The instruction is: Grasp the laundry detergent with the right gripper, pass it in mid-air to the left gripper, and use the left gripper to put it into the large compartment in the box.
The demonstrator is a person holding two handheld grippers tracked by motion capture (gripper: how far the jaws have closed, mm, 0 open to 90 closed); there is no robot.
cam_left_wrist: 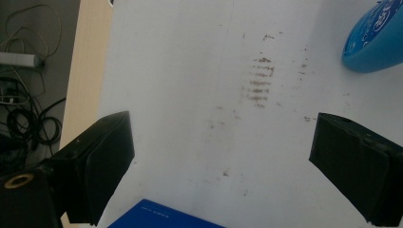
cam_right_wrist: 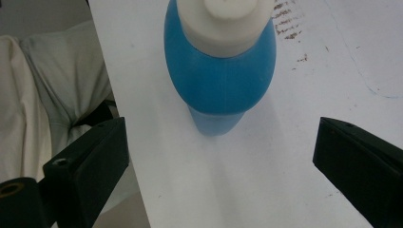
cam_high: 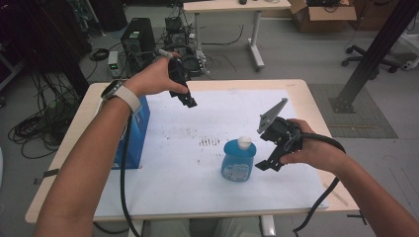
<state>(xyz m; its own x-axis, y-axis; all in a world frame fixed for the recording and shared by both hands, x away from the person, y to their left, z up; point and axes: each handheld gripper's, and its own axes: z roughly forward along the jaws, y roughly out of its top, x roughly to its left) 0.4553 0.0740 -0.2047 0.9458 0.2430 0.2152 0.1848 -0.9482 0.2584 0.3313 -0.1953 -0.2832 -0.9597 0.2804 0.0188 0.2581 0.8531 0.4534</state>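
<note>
On the table (cam_high: 306,98), a white sheet (cam_high: 197,187) covers most of the top; blue box (cam_high: 134,133) at left edge, blue bottle (cam_high: 238,159) upright mid-front. Right gripper (cam_high: 267,165) just beside the bottle, jaws wide, nothing held. Left gripper (cam_high: 188,101) hovers open, well apart. Grasp not yet made, looks like early approach. Bottle label unreadable.

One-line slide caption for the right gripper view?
Right gripper, jaws wide open, nears the upright blue bottle with a white cap on white paper.

The blue bottle's (cam_high: 237,161) label print is too small to read.
</note>
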